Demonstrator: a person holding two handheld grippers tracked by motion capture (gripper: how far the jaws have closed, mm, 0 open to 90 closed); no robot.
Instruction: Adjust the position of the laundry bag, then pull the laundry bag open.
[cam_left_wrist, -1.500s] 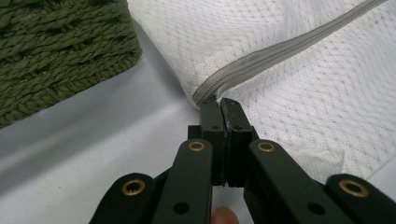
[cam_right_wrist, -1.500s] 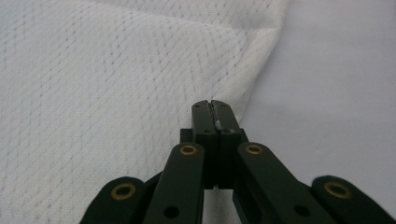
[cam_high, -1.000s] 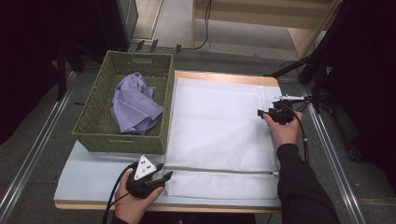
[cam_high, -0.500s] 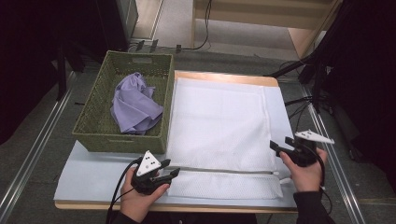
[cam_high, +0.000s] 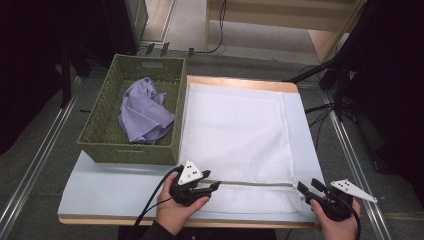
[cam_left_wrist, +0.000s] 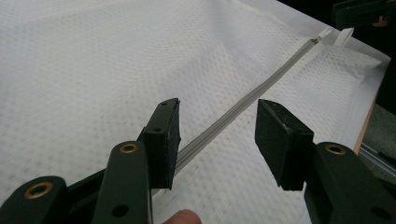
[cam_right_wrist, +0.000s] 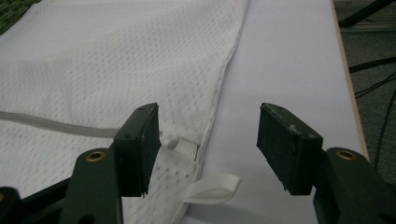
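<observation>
High view: two grippers are held at the near ends of the zipper (cam_high: 250, 183) of a white mesh laundry bag (cam_high: 235, 135) spread flat on the desk (cam_high: 110, 185).

The left gripper (cam_high: 212, 186) is seen with its jaws partly open at the zipper's left end; in the left gripper view the grey zipper (cam_left_wrist: 243, 109) runs between the jaws and nothing is clamped. The right gripper (cam_high: 308, 187) is seen at the bag's near right corner; its jaws have just been closing a little yet stand wide apart, with the zipper pull (cam_right_wrist: 170, 139) and a white loop tab (cam_right_wrist: 212, 186) lying just beside the left jaw, ungripped. A green woven basket (cam_high: 125, 150) holding a lilac cloth (cam_high: 145, 111) stands left of the bag.
</observation>
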